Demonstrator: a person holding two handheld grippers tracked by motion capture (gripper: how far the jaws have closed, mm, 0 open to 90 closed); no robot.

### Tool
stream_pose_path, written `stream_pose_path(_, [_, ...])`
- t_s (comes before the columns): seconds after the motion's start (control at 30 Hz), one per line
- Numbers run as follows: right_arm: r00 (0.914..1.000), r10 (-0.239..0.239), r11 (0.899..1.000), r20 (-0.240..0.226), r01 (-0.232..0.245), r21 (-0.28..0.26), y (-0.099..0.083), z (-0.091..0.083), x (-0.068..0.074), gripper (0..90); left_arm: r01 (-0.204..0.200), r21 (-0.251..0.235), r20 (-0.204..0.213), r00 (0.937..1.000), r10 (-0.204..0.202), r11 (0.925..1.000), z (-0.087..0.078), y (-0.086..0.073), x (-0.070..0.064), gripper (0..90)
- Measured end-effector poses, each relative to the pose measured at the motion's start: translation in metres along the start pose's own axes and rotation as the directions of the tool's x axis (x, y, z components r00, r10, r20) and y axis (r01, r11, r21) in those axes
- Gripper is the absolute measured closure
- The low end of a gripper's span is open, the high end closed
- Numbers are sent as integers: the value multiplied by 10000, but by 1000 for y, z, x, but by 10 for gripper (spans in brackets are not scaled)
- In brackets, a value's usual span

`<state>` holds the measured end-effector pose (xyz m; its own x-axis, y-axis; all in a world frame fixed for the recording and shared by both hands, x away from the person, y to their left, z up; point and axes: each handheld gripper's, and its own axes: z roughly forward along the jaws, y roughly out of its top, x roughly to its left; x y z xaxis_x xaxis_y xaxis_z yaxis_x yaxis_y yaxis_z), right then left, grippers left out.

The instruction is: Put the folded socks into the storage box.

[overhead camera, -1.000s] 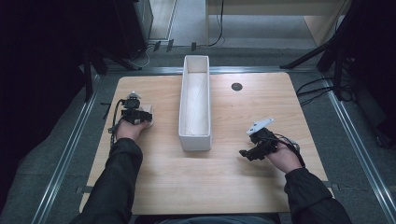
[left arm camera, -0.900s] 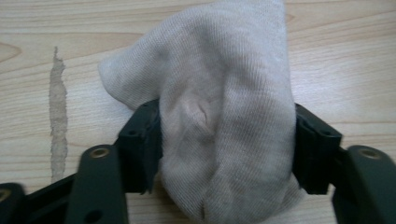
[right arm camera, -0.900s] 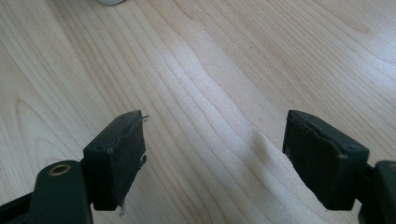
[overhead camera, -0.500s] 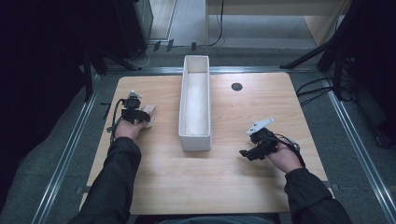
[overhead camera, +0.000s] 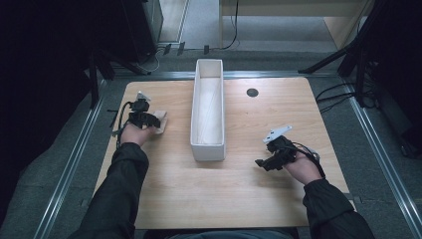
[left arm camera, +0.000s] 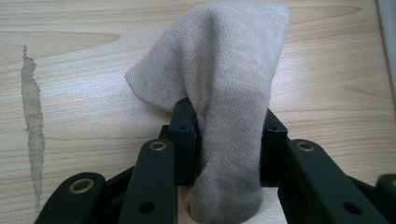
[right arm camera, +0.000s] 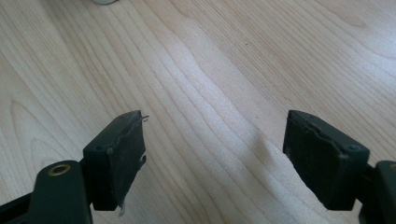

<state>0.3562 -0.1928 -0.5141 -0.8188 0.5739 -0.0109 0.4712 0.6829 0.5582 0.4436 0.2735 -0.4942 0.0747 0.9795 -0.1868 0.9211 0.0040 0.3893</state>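
A beige knitted sock (left arm camera: 224, 93) lies on the wooden table (overhead camera: 239, 194) at the left, and my left gripper (left arm camera: 227, 140) is shut on it, the cloth bunched between the two black jaws. From above, the sock (overhead camera: 160, 121) pokes out to the right of the left gripper (overhead camera: 145, 118), a short way left of the box. My right gripper (right arm camera: 215, 154) stands open over bare wood, nothing between its pads. In the high view the right gripper (overhead camera: 266, 162) sits near the table's front right, pointing left.
A long white open box (overhead camera: 208, 144) runs down the middle of the table, front to back. A small black round hole (overhead camera: 252, 92) marks the table's far right part. Metal rails and cables edge the floor around the table.
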Motion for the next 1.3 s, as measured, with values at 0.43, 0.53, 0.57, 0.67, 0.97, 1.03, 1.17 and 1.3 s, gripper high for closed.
stream_pose_path(0.43, [10000, -6, 10000, 17, 6, -12, 0, 0, 0, 208, 1, 31, 690, 9976, -3, 10000, -28, 0, -13, 668])
stream_pose_path(0.53, [10000, 4, 10000, -3, -4, 5, 0, 0, 0, 208, -110, 101, 683, 9976, 103, 9999, -36, -1, -21, 668])
stream_pose_path(0.57, [10000, -2, 10000, -1, 2, 9, 0, 0, 0, 208, -129, 110, 761, 9970, 120, 9999, -39, -1, -25, 668])
stream_pose_path(0.67, [10000, -24, 10000, -11, 24, -2, 0, 1, 0, 208, -214, 152, 701, 9973, 203, 9997, -47, -1, -33, 657])
stream_pose_path(0.97, [10000, -5, 10000, -38, 6, 29, 0, 1, 0, 208, -435, 382, 873, 9954, 400, 9983, -64, -5, -55, 658])
stream_pose_path(1.03, [10000, -28, 10000, -66, 28, 41, 0, 1, 0, 209, -362, 292, 868, 9957, 336, 9989, -68, -6, -59, 658])
stream_pose_path(1.17, [9999, 78, 9999, -77, -78, -101, 0, 1, 0, 208, -430, 326, 953, 9947, 397, 9985, -74, -9, -69, 658])
stream_pose_path(1.3, [9999, 95, 9999, -116, -97, -117, 1, 1, 0, 208, -410, 233, 741, 9965, 391, 9989, -82, -12, -78, 658])
